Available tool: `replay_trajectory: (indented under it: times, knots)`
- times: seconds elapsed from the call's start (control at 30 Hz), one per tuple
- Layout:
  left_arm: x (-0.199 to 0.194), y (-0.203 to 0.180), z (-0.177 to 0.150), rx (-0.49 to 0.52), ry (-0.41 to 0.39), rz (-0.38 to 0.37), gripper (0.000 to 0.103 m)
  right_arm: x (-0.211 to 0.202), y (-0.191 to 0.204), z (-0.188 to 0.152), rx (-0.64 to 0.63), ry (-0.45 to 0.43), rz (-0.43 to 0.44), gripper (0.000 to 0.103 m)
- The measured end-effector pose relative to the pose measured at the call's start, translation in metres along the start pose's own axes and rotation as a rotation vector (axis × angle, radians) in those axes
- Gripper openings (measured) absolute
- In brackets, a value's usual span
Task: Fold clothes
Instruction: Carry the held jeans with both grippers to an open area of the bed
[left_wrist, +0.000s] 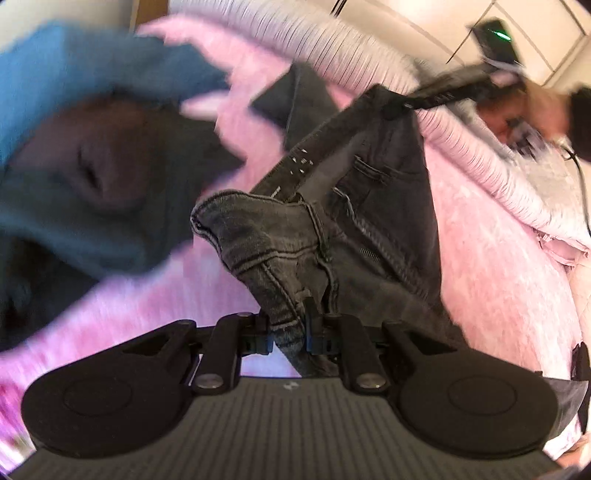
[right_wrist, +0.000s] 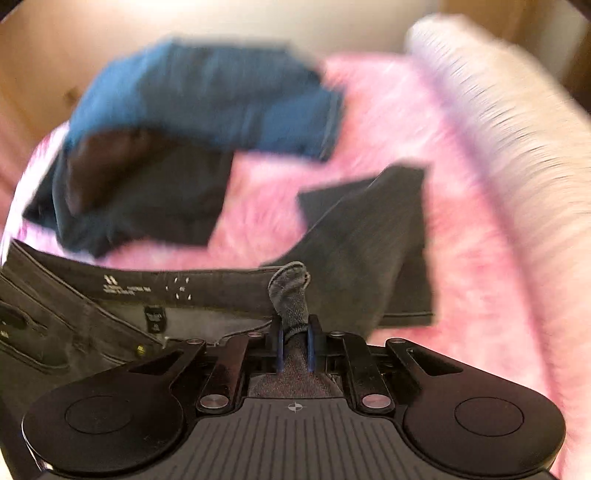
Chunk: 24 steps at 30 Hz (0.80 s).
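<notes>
1. In the left wrist view, the left gripper (left_wrist: 286, 326) is seen closed down on a bunched fold of the grey jeans (left_wrist: 351, 206), the denim pinched between its fingers; the jeans are stretched from this grip up toward the right gripper (left_wrist: 397, 109), seen small and blurred at the upper right, where the far end of the waistband is held; the open fly with its zipper, a front pocket and the printed inside of the waistband are shown only here; a person (left_wrist: 532, 122) is seen, blurred, at the upper right edge.
2. In the right wrist view, the right gripper (right_wrist: 294, 332) is seen nearly closed, a twisted grey fold of the jeans (right_wrist: 221, 291) being clamped between its blue-edged fingers (right_wrist: 279, 349); the waistband is stretched leftward with its printed size marks and a small sewn label visible; one trouser leg (right_wrist: 373, 240) is laid out on the pink fluffy blanket (right_wrist: 461, 229), a detail clearer here.
3. In both views, a heap of blue clothing (right_wrist: 207, 99) is seen lying on the blanket beyond the jeans, apart from them; much is smeared by motion blur.
</notes>
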<state>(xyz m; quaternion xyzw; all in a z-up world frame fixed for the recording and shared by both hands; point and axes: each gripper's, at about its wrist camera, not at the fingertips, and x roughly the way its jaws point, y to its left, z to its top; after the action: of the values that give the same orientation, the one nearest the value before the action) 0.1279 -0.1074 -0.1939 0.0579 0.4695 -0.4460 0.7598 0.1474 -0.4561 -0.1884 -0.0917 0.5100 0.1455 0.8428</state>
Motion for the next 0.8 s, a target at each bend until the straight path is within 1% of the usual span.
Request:
replay_trajectory:
  times: [0.03, 0.07, 0.2, 0.3, 0.4, 0.53, 0.6, 0.7, 0.73, 0.8]
  knots:
    - [-0.004, -0.002, 0.005, 0.013, -0.016, -0.002, 0.011, -0.024, 0.008, -0.004, 0.011, -0.045, -0.043, 0.01]
    - [-0.015, -0.004, 0.02, 0.041, -0.051, 0.001, 0.011, -0.049, 0.017, -0.007, 0.025, -0.091, -0.086, 0.009]
    - [-0.07, -0.013, 0.091, 0.172, -0.217, 0.022, 0.011, -0.151, 0.05, -0.015, 0.139, -0.27, -0.243, 0.009]
    - [-0.111, -0.019, 0.145, 0.27, -0.342, 0.037, 0.011, -0.221, 0.08, -0.012, 0.209, -0.401, -0.349, 0.009]
    - [-0.152, -0.026, 0.198, 0.368, -0.466, 0.052, 0.011, -0.276, 0.113, 0.001, 0.246, -0.521, -0.42, 0.009]
    - [-0.207, -0.034, 0.27, 0.499, -0.633, 0.073, 0.01, -0.336, 0.16, 0.029, 0.222, -0.69, -0.485, 0.009]
    - [-0.238, -0.057, 0.301, 0.566, -0.714, 0.064, 0.01, -0.371, 0.183, 0.04, 0.221, -0.785, -0.515, 0.009]
    - [-0.287, -0.094, 0.348, 0.666, -0.835, 0.045, 0.01, -0.424, 0.206, 0.041, 0.244, -0.906, -0.547, 0.009]
    - [-0.303, -0.107, 0.363, 0.7, -0.876, 0.039, 0.01, -0.443, 0.216, 0.039, 0.245, -0.947, -0.567, 0.009]
    - [-0.321, -0.146, 0.386, 0.772, -0.925, -0.01, 0.01, -0.475, 0.233, 0.026, 0.263, -1.004, -0.611, 0.009]
